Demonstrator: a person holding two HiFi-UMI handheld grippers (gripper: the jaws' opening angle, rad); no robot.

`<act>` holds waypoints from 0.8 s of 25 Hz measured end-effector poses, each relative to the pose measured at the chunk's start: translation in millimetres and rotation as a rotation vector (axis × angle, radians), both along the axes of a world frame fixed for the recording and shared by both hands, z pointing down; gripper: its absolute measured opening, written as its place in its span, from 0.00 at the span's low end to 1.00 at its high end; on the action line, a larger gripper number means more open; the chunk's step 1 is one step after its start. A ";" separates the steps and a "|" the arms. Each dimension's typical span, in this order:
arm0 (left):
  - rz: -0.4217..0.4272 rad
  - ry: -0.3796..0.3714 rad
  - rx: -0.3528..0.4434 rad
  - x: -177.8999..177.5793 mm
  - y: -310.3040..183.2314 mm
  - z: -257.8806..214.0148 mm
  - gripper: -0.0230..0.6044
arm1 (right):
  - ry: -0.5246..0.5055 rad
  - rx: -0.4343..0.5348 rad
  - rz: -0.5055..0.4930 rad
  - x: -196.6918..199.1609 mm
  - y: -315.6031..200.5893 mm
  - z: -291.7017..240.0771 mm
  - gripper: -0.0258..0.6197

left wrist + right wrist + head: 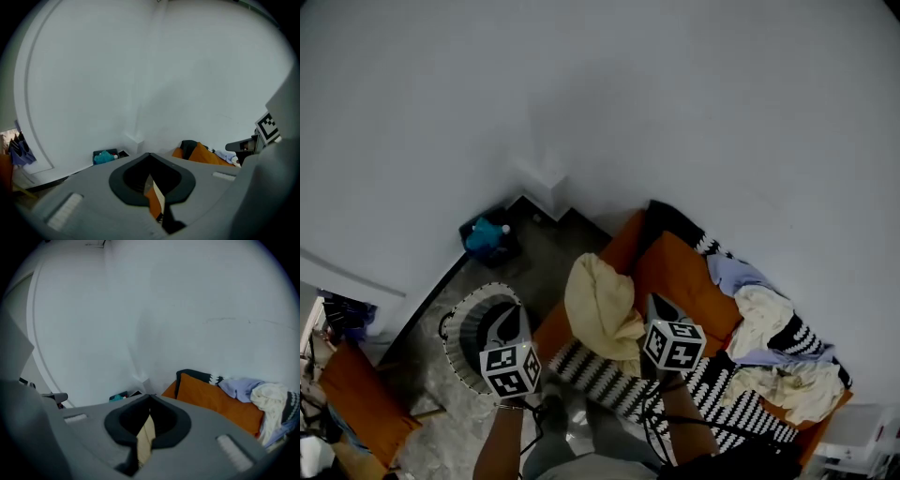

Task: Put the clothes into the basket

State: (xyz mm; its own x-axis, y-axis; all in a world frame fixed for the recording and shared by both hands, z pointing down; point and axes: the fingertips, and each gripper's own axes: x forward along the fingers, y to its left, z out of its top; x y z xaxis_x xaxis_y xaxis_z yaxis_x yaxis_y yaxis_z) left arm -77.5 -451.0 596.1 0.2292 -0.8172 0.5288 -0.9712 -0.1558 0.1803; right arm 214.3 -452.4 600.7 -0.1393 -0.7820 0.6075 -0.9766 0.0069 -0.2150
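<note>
- Over the sofa (680,272) edge: right claw (656,302) clamped on a cream cloth (602,309), which hangs in the air between the two claws.
- Left claw (514,317) closed, apparently empty, above the basket (455,330).
- Basket stands on the floor just left of the sofa; its inside looks dark, contents not discernible.
- Done: one garment lifted, not yet in the basket.
- Left: carry the cloth across and drop it in, then the pile (778,352) at the sofa's far end, several pieces by the look of it.
- Estimate: early stage.
</note>
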 end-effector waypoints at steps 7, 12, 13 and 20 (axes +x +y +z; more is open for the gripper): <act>-0.058 -0.010 -0.061 -23.1 2.4 32.0 0.03 | -0.052 -0.012 -0.139 -29.9 -33.4 32.6 0.04; -0.082 -0.004 -0.089 -28.1 -1.2 51.3 0.03 | -0.045 -0.040 -0.173 -32.2 -51.7 59.7 0.05; -0.086 -0.005 -0.096 -28.2 -1.8 55.4 0.03 | -0.042 -0.043 -0.175 -31.2 -55.5 64.3 0.05; -0.104 -0.017 -0.159 -28.3 5.5 86.8 0.03 | -0.024 -0.062 -0.180 -26.4 -70.9 91.7 0.05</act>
State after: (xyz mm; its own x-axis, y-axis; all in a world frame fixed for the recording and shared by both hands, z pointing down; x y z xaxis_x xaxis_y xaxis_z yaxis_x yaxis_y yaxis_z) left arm -105.8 -445.6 682.9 0.1381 -0.7416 0.6565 -0.9837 -0.0255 0.1782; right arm 188.0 -523.3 692.4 -0.2885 -0.7045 0.6485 -0.9554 0.1673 -0.2433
